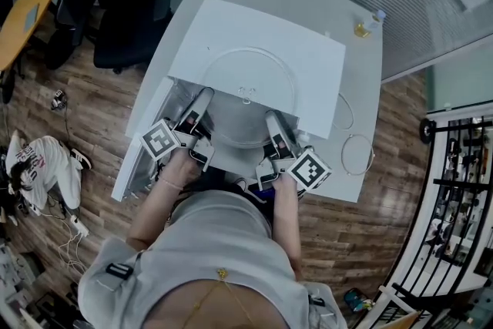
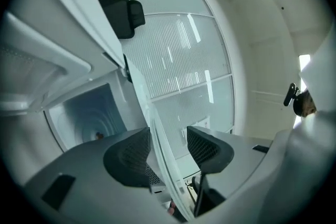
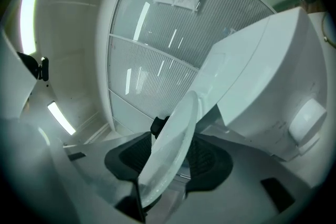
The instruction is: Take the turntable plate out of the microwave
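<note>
The clear glass turntable plate [image 1: 248,72] lies level over the white microwave's [image 1: 308,58] top, its near part out over the open cavity. My left gripper [image 1: 203,98] is at its near-left rim and my right gripper [image 1: 272,119] at its near-right rim. In the left gripper view the plate's rim [image 2: 156,136] runs between the jaws of the left gripper [image 2: 169,147], which is open with a gap on the right side. In the right gripper view the plate [image 3: 176,128] stands between the spread jaws of the right gripper [image 3: 170,157], which is also open.
The microwave door [image 1: 141,158] hangs open at the left. The microwave stands on a white table [image 1: 350,96] with a small bottle [image 1: 369,24] and a looped cable [image 1: 357,155]. A black office chair [image 1: 123,4] stands behind, beside a round wooden table [image 1: 27,11].
</note>
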